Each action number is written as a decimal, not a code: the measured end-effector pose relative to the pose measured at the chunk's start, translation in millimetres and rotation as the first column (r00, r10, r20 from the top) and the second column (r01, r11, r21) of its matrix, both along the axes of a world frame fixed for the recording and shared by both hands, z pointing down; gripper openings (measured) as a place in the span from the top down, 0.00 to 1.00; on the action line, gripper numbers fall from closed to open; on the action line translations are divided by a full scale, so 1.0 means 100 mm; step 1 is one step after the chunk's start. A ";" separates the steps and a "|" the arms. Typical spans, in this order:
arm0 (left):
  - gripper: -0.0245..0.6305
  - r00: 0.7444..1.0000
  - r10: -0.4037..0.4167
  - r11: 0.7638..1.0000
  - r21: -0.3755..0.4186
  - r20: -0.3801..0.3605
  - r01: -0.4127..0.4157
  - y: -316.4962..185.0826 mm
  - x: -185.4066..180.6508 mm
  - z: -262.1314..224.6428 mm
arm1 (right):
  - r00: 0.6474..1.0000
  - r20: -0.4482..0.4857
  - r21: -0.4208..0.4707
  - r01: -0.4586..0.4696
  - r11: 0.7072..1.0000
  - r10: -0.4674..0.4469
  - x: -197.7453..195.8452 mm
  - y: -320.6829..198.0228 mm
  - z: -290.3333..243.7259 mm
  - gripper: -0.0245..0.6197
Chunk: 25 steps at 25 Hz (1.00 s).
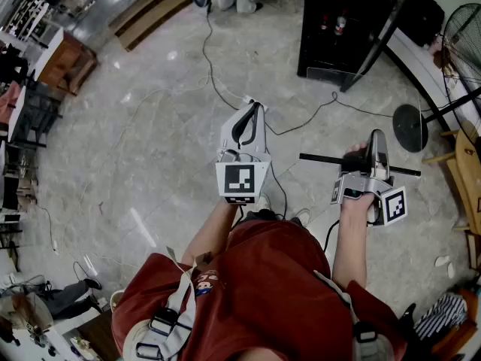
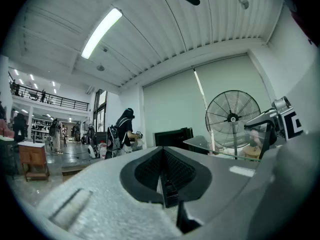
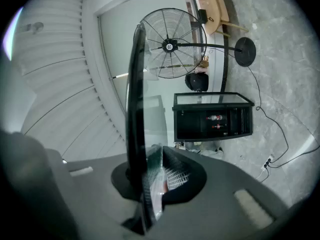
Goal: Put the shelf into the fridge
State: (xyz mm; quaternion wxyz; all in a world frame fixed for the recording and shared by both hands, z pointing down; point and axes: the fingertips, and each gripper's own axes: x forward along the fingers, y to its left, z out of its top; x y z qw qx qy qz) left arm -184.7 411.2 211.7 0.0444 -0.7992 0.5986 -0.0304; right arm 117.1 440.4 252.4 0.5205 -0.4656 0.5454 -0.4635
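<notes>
The shelf [image 1: 323,159], a clear glass pane with a black rim, shows edge-on as a dark bar in front of me. My right gripper [image 1: 376,138] is shut on it. In the right gripper view the shelf's rim [image 3: 134,84] rises upright from between that gripper's [image 3: 150,170] jaws. The small black fridge [image 1: 331,43] stands ahead on the floor with its door [image 1: 383,32] swung open and bottles [image 3: 216,118] inside. My left gripper [image 1: 252,111] hangs left of the shelf, shut [image 2: 162,156] on nothing and tilted upward. The pane [image 2: 220,145] also shows at the right of the left gripper view.
A standing fan [image 1: 462,36] on a round base [image 1: 409,126] is right of the fridge. Cables [image 1: 214,74] and a power strip [image 1: 244,100] lie on the marble floor between me and the fridge. A wooden chair [image 1: 466,179] sits at the right edge. People [image 2: 122,129] stand far off.
</notes>
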 end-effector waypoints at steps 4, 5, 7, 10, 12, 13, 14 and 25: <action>0.95 1.000 0.007 1.000 0.008 0.007 -0.007 -0.03 0.07 -0.01 | 1.000 -0.002 -0.005 0.002 1.000 -0.002 0.01 -0.01 0.02 0.93; 0.95 1.000 0.006 1.000 0.010 0.007 -0.006 -0.04 0.06 -0.02 | 1.000 -0.003 -0.006 0.004 1.000 -0.004 0.00 -0.01 0.02 0.93; 0.95 1.000 0.004 1.000 0.015 0.005 -0.004 -0.04 0.05 -0.02 | 1.000 -0.002 -0.009 0.008 1.000 -0.008 -0.03 -0.01 0.03 0.93; 0.95 1.000 0.013 1.000 0.018 -0.005 -0.013 -0.07 0.03 -0.03 | 1.000 -0.008 -0.009 0.008 1.000 -0.008 -0.08 -0.03 0.02 0.93; 0.95 1.000 0.021 1.000 0.016 -0.010 -0.021 -0.11 0.00 -0.01 | 1.000 -0.017 -0.007 0.008 1.000 -0.008 -0.12 -0.07 0.01 0.93; 0.95 1.000 0.025 1.000 0.015 -0.012 -0.025 -0.13 -0.02 0.00 | 1.000 -0.021 -0.006 0.008 1.000 -0.008 -0.14 -0.09 0.01 0.93; 0.95 0.999 0.029 0.999 0.015 -0.013 -0.029 -0.15 -0.05 0.01 | 1.000 -0.023 -0.004 0.007 1.000 -0.007 -0.18 -0.11 0.01 0.93; 0.95 0.996 0.077 0.997 0.002 -0.036 -0.077 -0.33 -0.43 0.19 | 0.999 -0.012 -0.019 -0.040 0.999 0.039 -0.56 -0.16 0.15 0.93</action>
